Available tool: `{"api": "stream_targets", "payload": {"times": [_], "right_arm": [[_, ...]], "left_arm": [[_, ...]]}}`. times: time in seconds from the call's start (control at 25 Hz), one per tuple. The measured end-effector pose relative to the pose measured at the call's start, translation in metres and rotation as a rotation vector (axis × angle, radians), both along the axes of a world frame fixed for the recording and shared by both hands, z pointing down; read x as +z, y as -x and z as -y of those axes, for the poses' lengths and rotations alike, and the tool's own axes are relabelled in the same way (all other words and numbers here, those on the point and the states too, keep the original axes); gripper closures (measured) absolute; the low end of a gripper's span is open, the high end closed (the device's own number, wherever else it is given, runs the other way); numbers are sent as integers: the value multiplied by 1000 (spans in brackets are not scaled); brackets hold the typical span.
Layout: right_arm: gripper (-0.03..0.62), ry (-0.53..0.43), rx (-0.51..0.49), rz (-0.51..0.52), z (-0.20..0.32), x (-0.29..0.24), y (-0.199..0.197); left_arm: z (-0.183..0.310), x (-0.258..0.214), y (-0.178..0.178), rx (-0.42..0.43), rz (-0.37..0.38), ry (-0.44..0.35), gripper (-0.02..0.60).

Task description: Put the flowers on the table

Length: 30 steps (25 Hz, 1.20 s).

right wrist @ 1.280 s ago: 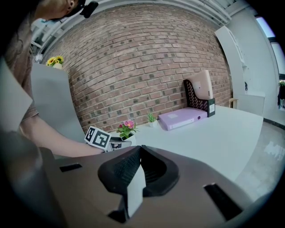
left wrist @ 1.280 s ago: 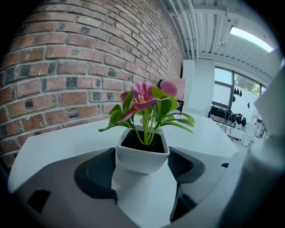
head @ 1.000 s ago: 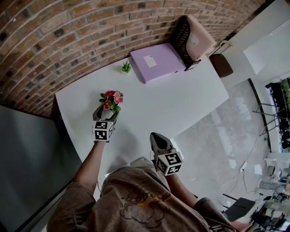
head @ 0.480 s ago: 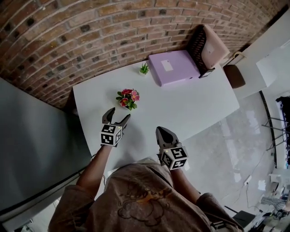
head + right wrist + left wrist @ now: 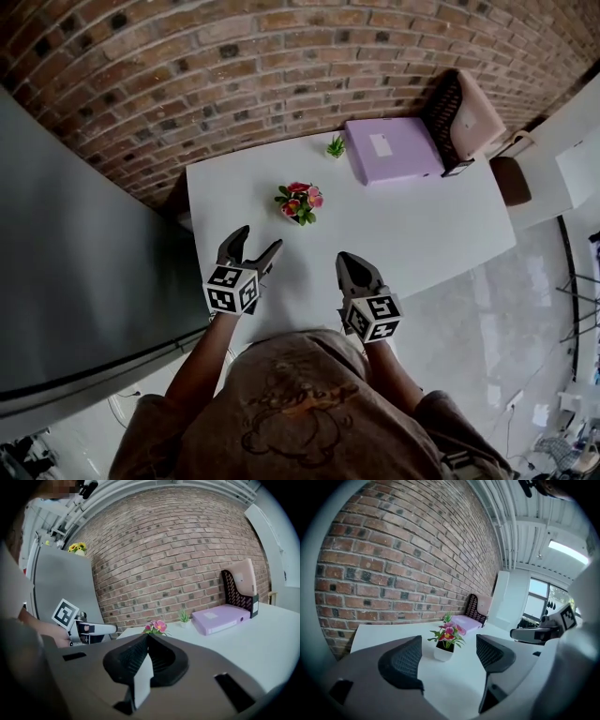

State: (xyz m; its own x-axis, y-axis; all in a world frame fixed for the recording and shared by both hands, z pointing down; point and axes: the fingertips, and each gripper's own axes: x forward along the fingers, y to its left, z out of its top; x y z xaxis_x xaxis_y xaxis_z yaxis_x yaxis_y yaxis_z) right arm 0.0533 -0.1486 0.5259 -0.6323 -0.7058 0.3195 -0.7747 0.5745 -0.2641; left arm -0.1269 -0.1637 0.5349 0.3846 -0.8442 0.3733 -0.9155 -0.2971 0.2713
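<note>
The flowers (image 5: 300,202) stand upright in their small white pot on the white desk (image 5: 422,225), near the brick wall (image 5: 234,66) and well apart from the purple folder (image 5: 392,152). The left tongs (image 5: 259,238) are spread apart and empty, pointing at the flowers from near by without touching them. The right tongs (image 5: 345,259) are pressed together on nothing, over the desk's near edge.
</note>
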Motion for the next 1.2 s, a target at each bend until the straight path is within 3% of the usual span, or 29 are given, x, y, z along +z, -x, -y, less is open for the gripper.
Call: {"api": "stream_targets", "payload": {"times": [0.28, 0.64, 0.92, 1.04, 1.2], "right_arm": [[591, -22, -85, 6, 5, -12, 36], [591, -45, -126, -2, 16, -26, 51], [591, -49, -134, -14, 21, -28, 52], [591, -55, -137, -16, 22, -29, 51], [591, -75, -145, -20, 21, -30, 51]], "left_arm": [[-28, -33, 23, -69, -33, -59, 219], [-41, -52, 45, -126, -5, -112, 226], [-46, -48, 48, -126, -6, -132, 397], [-47, -47, 50, -148, -4, -145, 502], [-46, -45, 53, -159, 6, -159, 549]]}}
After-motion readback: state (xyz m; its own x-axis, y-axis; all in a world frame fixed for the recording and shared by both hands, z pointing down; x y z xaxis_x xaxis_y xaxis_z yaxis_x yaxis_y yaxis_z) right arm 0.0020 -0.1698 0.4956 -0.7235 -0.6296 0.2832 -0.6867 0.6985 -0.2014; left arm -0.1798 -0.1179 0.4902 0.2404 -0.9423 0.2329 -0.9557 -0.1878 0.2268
